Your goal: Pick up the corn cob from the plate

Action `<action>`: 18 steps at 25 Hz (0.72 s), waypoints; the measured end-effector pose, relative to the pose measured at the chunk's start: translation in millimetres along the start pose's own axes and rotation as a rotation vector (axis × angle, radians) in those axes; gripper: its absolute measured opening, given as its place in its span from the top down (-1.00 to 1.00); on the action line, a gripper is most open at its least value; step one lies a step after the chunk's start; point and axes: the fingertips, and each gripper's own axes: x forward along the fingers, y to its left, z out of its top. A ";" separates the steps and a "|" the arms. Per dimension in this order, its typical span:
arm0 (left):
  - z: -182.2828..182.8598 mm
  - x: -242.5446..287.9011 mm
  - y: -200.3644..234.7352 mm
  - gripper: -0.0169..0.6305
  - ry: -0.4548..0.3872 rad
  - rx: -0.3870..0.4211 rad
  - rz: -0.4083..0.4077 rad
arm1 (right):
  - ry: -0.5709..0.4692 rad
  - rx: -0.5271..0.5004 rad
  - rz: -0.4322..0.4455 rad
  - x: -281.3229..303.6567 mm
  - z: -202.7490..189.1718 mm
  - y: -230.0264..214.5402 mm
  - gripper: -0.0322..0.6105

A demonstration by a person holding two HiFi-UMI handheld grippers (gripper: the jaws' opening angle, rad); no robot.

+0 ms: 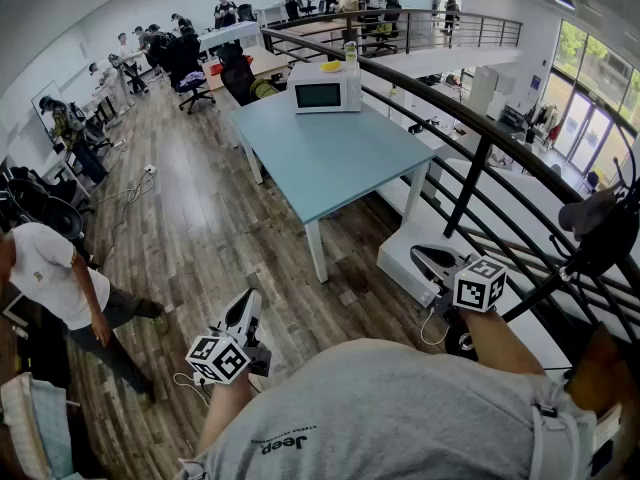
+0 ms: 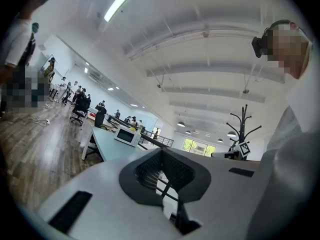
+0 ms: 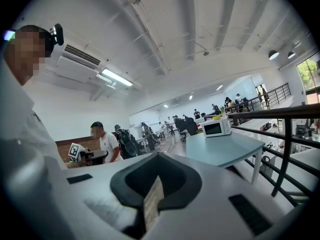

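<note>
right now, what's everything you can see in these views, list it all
table: 1, pale blue-green, middle of the wooden floor
microwave: 1, white, far end of the table
yellow thing: 1, on top of the microwave, too small to identify
railing: 1, black, curving along the right
office chairs: several, black, far left
bystander: 1, white shirt, left edge
seated people: several, far back
left tongs: 1, grey, shut, empty, lower left
right tongs: 1, grey, shut, empty, lower right
wearer's shirt: 1, grey, bottom

Bright even light, fisheye-warped edges
</note>
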 end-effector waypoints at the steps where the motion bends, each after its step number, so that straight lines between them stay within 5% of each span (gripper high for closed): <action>1: -0.1 1.1 -1.1 0.92 -0.001 -0.002 0.000 | 0.000 0.000 0.001 -0.8 0.5 -1.2 0.88; 18: -2.6 5.8 -14.8 0.92 -0.006 -0.001 0.029 | -0.001 -0.004 0.024 -13.2 3.1 -14.8 0.88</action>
